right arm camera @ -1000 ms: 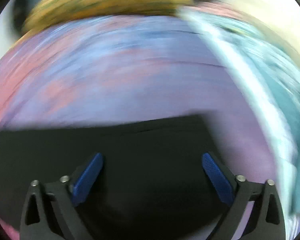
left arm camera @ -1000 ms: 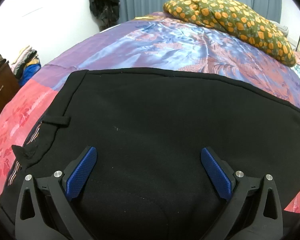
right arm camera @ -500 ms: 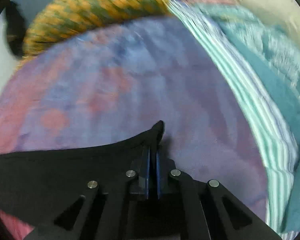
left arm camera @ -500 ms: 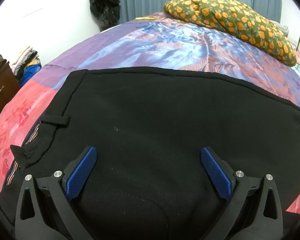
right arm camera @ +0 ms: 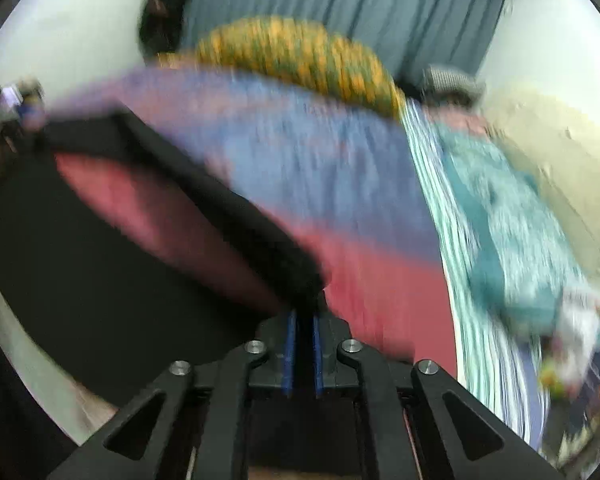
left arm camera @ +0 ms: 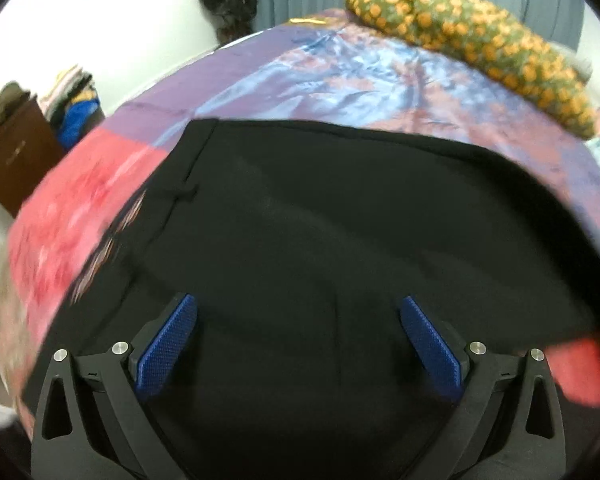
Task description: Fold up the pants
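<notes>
Your right gripper had its blue-padded jaws pinched together on the end of the black fabric pants, and a band of the cloth ran up taut from the pads across the right wrist view, lifted clear of the bedspread. The jaws had just been closing and then eased a little, with the cloth between them. Your left gripper hung with its jaws wide apart over the broad part of the pants near the waistband, nothing between the pads; I could not tell if it touched the cloth. The pants themselves lay spread across the glossy purple, blue and red patterned bedspread, waistband end at the left of the left wrist view, with the green pillow with orange dots well beyond them. The fold looked only just begun: one end raised, the rest flat. Risks from here, as I judged them: the grip sat on a thin bit of hem, so a fast pull could slip the cloth out of the pads; with the left jaws open nothing pinned the waist, so the whole garment could slide on the slick bedspread instead of folding; the lifted leg could land skewed and leave edges mismatched.
</notes>
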### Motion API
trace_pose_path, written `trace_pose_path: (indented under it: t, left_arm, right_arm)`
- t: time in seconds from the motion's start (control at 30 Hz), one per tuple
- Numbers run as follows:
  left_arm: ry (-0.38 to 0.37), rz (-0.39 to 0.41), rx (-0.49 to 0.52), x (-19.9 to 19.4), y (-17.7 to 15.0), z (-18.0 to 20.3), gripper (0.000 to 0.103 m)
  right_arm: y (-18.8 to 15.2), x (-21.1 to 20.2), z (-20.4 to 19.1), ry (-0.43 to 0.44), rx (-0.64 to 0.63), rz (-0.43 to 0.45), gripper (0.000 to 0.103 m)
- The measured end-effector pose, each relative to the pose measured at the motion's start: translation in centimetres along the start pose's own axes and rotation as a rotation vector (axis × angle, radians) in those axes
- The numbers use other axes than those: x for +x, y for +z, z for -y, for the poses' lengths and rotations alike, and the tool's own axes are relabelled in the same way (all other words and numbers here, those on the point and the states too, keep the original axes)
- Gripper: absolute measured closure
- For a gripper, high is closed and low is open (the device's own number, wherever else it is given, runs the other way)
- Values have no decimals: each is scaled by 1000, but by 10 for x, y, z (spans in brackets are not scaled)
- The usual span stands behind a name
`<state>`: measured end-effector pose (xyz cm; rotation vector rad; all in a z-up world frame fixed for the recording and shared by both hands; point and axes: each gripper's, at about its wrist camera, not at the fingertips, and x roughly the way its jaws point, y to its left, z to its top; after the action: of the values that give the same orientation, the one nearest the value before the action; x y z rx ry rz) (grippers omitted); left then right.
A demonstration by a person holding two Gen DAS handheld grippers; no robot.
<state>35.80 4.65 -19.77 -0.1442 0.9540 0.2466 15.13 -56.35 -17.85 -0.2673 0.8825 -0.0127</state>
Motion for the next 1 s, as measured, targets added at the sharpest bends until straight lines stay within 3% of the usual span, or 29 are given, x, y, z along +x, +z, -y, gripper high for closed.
trace_pose_path:
  t: [0.07, 0.13, 0.2, 0.27, 0.3, 0.43, 0.53, 0.6, 0.67, 0.73, 0.8, 0.9, 1.0]
  left_arm:
    - [-25, 1, 27, -22, -24, -9, 1]
    - [-19, 13, 95, -35, -40, -15, 1]
    - [6, 25, 179, -43, -51, -18, 1]
    - [20, 35, 244, -51, -60, -21, 1]
    - [14, 40, 257, -55, -61, -21, 1]
    - [-48, 71, 285, -75, -66, -17, 1]
    - [-82, 86, 296, -83, -70, -8, 1]
    - [-90, 93, 273, -85, -72, -6, 1]
    - [-113, 96, 220, -85, -76, -9, 1]
    - [-137, 80, 186, -80, -77, -7, 1]
    - [-118, 70, 195, -76, -69, -1, 1]
    - [-103, 124, 187, -80, -59, 3, 1]
    - [-68, 152, 168, -66, -53, 4, 1]
  right_arm:
    - [-30, 17, -2, -39, 24, -105, 84]
    - [-45, 22, 7, -65, 98, -178, 84]
    - [-50, 1, 13, -94, 179, -154, 75]
    - [-46, -25, 11, -136, 220, -96, 24]
    - [-41, -41, 6, -155, 232, -55, 17]
    - [-15, -88, -17, -120, 248, 53, 16]
    - [8, -114, -43, -48, 305, 136, 16]
    - [17, -131, -69, 16, 368, 209, 15]
    - [20, -136, -93, 47, 419, 256, 9]
    - [17, -125, -121, 26, 469, 266, 7]
    - [8, -106, -142, 34, 556, 221, 7]
    - [-6, -86, -152, 137, 730, 213, 7]
    - [-6, -74, -149, 243, 754, 211, 7]
